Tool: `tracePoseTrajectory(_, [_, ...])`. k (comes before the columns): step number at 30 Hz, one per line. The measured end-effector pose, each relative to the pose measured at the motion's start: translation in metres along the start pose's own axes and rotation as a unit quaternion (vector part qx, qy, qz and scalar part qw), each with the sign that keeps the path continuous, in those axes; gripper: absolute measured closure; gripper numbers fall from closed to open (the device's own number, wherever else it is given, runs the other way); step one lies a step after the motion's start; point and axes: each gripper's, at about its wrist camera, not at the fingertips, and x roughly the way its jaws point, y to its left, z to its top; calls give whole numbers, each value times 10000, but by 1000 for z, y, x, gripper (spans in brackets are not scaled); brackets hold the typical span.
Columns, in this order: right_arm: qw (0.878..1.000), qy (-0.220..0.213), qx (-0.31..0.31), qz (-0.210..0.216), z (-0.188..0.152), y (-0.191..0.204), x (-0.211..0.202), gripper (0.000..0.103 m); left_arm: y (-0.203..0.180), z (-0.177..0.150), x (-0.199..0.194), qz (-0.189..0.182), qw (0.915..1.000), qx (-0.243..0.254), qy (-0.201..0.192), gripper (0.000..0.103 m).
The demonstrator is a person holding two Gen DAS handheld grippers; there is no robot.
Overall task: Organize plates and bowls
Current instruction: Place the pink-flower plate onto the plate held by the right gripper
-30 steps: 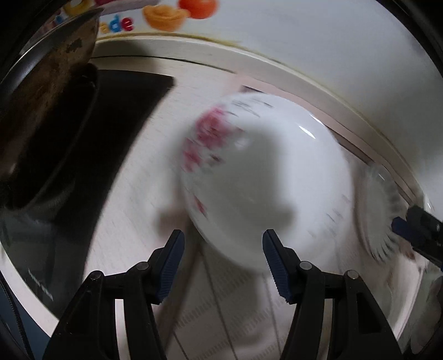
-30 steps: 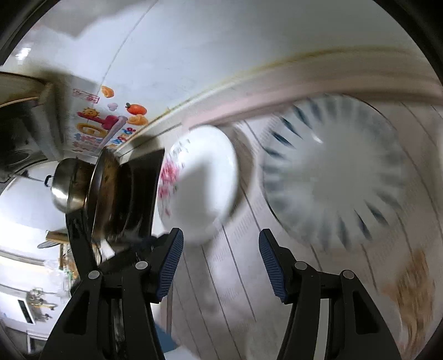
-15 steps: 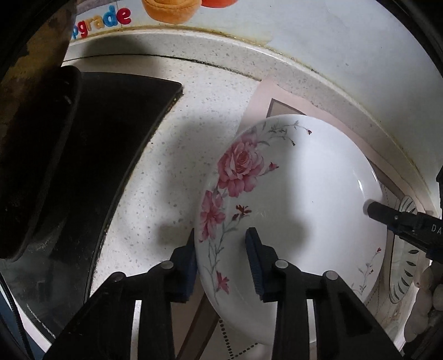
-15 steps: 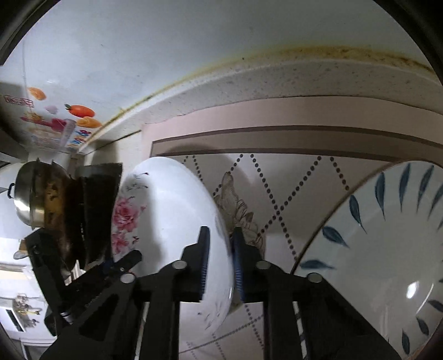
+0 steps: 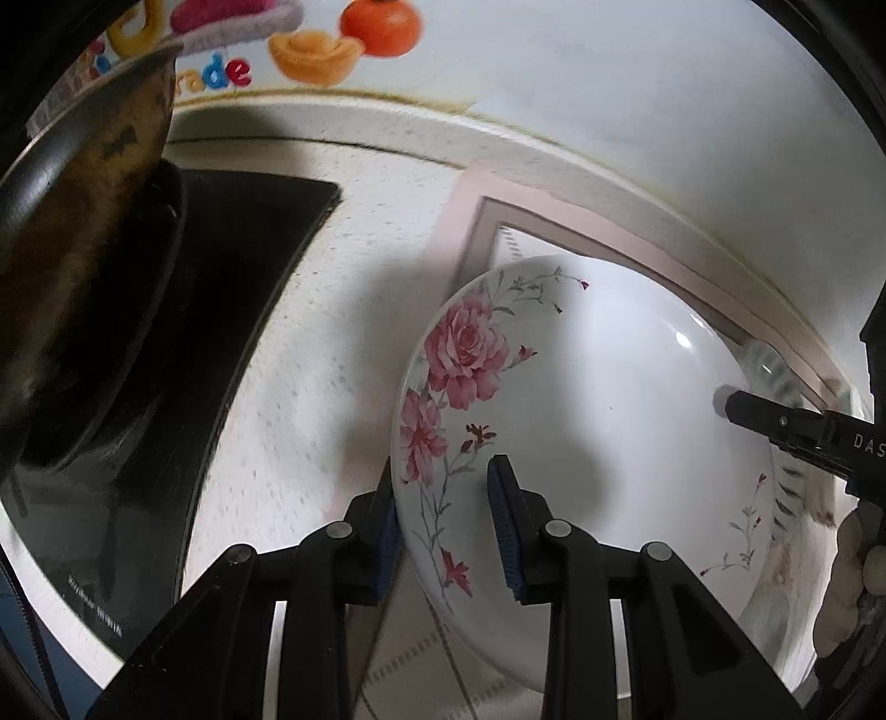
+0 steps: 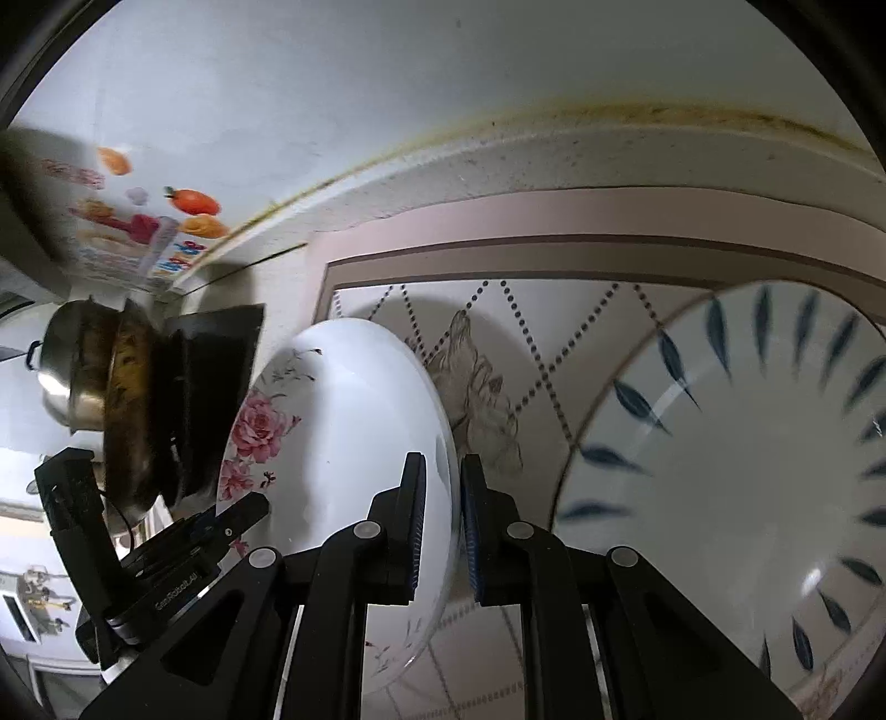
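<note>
Nearest the left wrist camera, the left gripper (image 5: 446, 518) is pinching the near rim of the rose-patterned plate (image 5: 581, 443), one blue pad under the edge and partly hidden by it, the other pressing on the white inner face. In the right wrist view the right gripper (image 6: 443, 523) is clamping the opposite rim of the same plate (image 6: 343, 443), its pads nearly together with only the thin edge between them. The plate is hanging between the two grippers, tilted, above the patterned mat (image 6: 498, 343); whether any part of it is touching the mat cannot be told, since its lower edge is running behind the gripper bodies.

Just beyond, to the right, the blue-leaf plate (image 6: 747, 471) is lying on the mat, motion-blurred and cut off by the lens edge. In the left view only a sliver of it (image 5: 786, 487) is showing behind the rose plate.

Farther left, a dark stove top (image 5: 221, 277) is carrying a blackened wok (image 5: 72, 249), cropped by the frame. A steel pot (image 6: 66, 376) is sitting behind it. On the wall, a colourful sticker (image 5: 310, 44) is partly cut off.
</note>
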Motion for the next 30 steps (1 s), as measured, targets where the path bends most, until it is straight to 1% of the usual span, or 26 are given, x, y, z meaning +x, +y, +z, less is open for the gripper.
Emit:
tracePoseTrajectory(2, [10000, -60, -34, 16, -12, -2, -15, 88, -9, -7, -14, -61, 9999, 114, -34, 76])
tracePoseTrajectory(3, [9999, -93, -28, 44, -19, -4, -24, 88, -4, 2, -17, -100, 9998, 165, -47, 76])
tracePoseTrajectory(5, [9998, -151, 1, 94, -36, -10, -43, 89, -16, -3, -30, -187, 9994, 281, -94, 76])
tracePoseTrajectory(8, [9996, -271, 26, 96, -67, -20, -73, 88, -42, -18, -47, -316, 9984, 456, -144, 76])
tracePoseTrajectory(11, [9990, -378, 182, 143, -101, -34, -103, 89, -65, -29, -51, -446, 9968, 648, -125, 76])
tracePoseTrajectory(16, [9974, -537, 464, 137, -158, -62, -143, 89, -103, -62, -60, -566, 9931, 1029, -2, 76])
tracePoseTrajectory(18, [9963, -566, 627, 130, -184, -76, -156, 89, -116, -74, -57, -602, 9912, 1173, 92, 76])
tracePoseTrajectory(19, [9960, -570, 676, 108, -194, -82, -160, 89, -122, -76, -48, -623, 9903, 1230, 154, 76])
tracePoseTrajectory(23, [9932, -539, 1030, 58, -235, -115, -173, 88, -149, -102, -37, -659, 9864, 1448, 404, 76])
tracePoseTrajectory(26, [9912, -501, 1222, -7, -256, -138, -176, 88, -164, -116, -21, -640, 9839, 1548, 617, 76])
tracePoseTrajectory(30, [9899, -451, 1343, -93, -270, -163, -175, 88, -178, -130, -1, -527, 9805, 1697, 842, 76])
